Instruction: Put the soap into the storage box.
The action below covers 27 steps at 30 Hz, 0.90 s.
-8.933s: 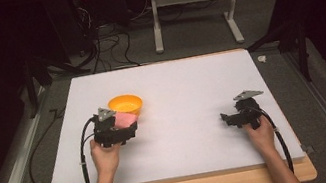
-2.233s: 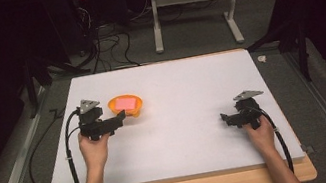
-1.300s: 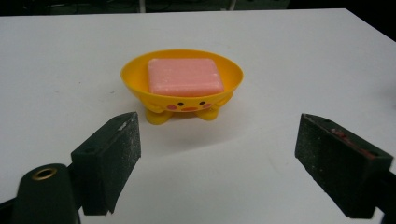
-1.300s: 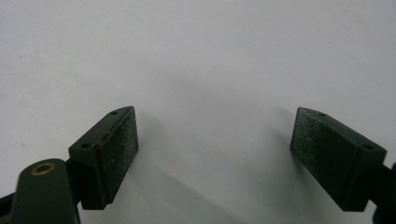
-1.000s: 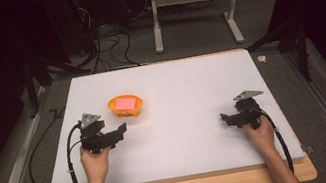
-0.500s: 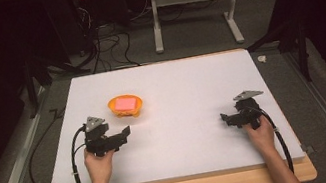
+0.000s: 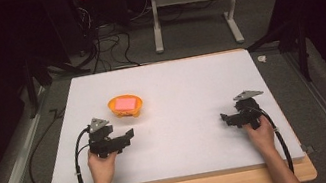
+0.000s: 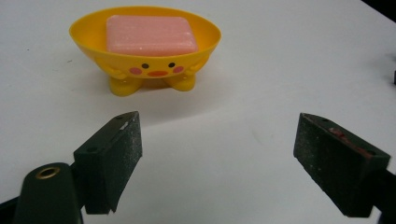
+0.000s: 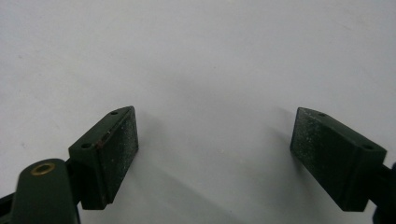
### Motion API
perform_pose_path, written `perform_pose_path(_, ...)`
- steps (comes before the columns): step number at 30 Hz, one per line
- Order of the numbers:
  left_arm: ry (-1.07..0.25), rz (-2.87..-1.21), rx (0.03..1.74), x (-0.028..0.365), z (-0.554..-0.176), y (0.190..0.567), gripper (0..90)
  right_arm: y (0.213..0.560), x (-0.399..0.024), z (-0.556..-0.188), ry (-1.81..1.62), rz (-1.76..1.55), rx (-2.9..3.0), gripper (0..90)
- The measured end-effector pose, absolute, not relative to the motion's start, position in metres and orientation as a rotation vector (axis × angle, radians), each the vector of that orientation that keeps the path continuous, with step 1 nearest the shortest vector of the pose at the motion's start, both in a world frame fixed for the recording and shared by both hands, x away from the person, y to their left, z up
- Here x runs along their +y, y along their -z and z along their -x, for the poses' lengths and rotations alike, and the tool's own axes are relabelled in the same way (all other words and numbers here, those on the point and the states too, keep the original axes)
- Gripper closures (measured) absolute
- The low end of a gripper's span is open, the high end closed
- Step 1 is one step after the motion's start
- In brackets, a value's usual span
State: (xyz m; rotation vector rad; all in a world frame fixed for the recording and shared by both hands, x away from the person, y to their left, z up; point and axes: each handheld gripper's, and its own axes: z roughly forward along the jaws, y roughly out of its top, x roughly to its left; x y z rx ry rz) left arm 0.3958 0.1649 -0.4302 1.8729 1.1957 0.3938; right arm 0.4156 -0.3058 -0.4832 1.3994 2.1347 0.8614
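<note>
Soap [image 7: 125, 102], a pink bar, is lying in the yellow duck-faced soap dish [image 7: 126, 111] in the upper left part of the white table [image 7: 185, 87] in the high view. One second ago the left gripper [image 7: 128, 137] was closer to the dish; now it is sitting lower in the frame, drawn back toward the person, with its jaws spread and empty. This suggests that the placing is done and the hand is retreating. The right gripper [image 7: 225, 119] is resting at the right side of the board, where it was before. Between the two grippers the white surface is bare, so there is much open room; the board's near edge is just below the hands.

In the left gripper view, the soap [image 8: 148, 35] is filling the dish [image 8: 144, 63] at the top left of the frame, flat and not tilted. The left gripper [image 8: 219, 161] is standing wide apart, holding nothing, and bare table lies between it and the dish.

In the right gripper view, the right gripper [image 9: 215, 158] is also released, wide open over plain white table [image 9: 201, 56].
</note>
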Motion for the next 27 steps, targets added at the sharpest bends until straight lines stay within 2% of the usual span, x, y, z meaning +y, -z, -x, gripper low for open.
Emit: perform_pose_path(27, -0.344, -1.941, 1.180, 0.138, -0.403, 0.455, 16.4, 0.483, -0.306, -0.416, -0.861, -1.400, 2.134, 15.7)
